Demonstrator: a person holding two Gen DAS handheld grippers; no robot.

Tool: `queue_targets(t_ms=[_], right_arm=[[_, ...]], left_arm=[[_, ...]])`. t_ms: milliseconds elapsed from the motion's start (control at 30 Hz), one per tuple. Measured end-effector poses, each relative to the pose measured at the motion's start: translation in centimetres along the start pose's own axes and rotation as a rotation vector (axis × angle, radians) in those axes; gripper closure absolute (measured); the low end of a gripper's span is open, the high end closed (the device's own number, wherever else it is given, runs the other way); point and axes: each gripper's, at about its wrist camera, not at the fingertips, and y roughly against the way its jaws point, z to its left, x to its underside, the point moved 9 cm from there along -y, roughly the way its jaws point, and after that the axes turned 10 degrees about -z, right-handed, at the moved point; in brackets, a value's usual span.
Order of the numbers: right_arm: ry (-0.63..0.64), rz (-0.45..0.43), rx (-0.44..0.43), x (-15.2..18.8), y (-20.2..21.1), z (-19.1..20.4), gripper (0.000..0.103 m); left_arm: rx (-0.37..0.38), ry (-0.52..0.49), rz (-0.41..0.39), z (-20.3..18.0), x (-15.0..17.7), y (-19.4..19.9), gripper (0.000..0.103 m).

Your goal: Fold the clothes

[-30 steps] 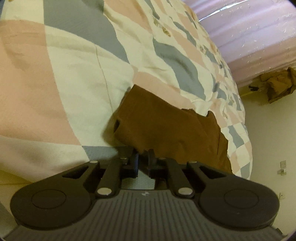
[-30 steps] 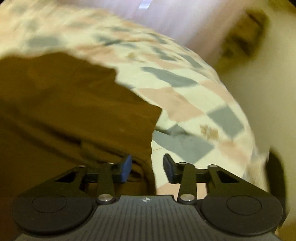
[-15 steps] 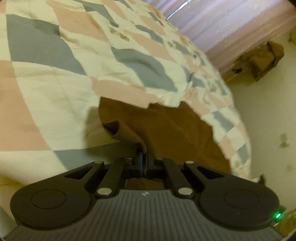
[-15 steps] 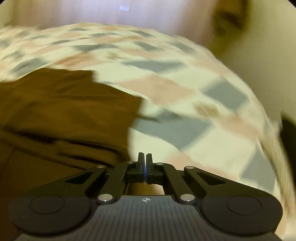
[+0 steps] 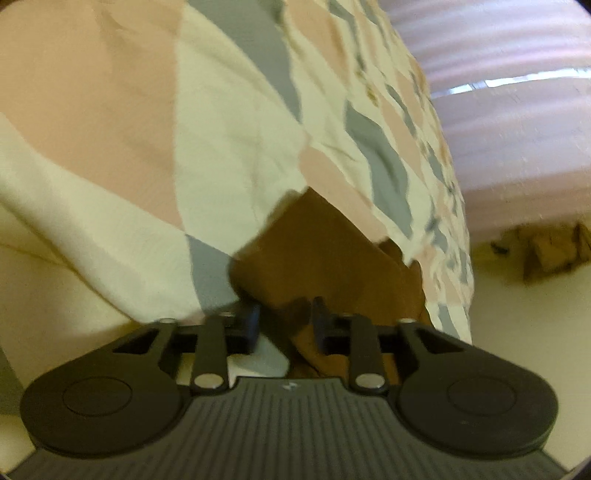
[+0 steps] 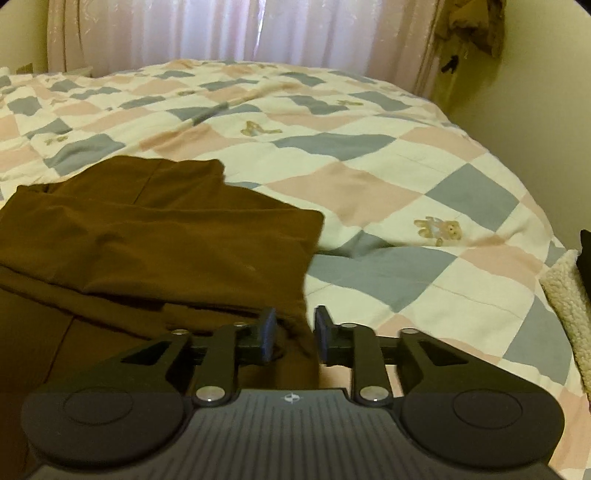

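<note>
1. Left wrist view is showing the left gripper [image 5: 286, 325] nearest the lens, its jaws standing apart. The near edge of the brown garment [image 5: 332, 258] is lying in the gap, and neither pad looks to be pressing on it.
2. Right wrist view is showing the right gripper [image 6: 293, 332] with its jaws opening. A hanging fold of the garment's right edge is sitting between them, and no pad is clamping it.
3. Just past both pairs of jaws, the garment is lying on the bed [image 6: 369, 184], at its near side, partly folded with one layer doubled over another.
4. Seen from the right gripper, the cloth is spreading ahead and to the left, its long axis running left to right across the view. Seen from the left gripper, it is stretching ahead and to the right.
5. Each gripper is therefore sitting at one near corner, neither clearly closer, so I judge the coming move to be turning on both corners being taken together.
6. Farther off, the checked quilt is running on bare towards the curtain [image 6: 221, 33].
7. Beyond the bed's far end, a brown heap [image 5: 546, 254] is sitting by the wall, too blurred to identify.
</note>
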Motion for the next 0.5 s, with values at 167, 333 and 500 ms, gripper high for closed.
queue_targets(t_ms=[167,333,500], right_arm=[[-0.009,0.011,0.001,0.3,0.7,0.2,0.069],[-0.030,0.010,0.031,0.7,1.4,-0.9,0.056],[-0.043,0.028,0.009,0.9,1.7,-0.6,0.051]], left_arm=[[-0.084,-0.720,-0.187,-8.7,1.0,2.1,0.103],[0.089,-1.813,-0.248,-16.2,14.0,2.7,0.102],[0.142,-2.162,-0.073,-12.5,21.0,-0.1,0.093]])
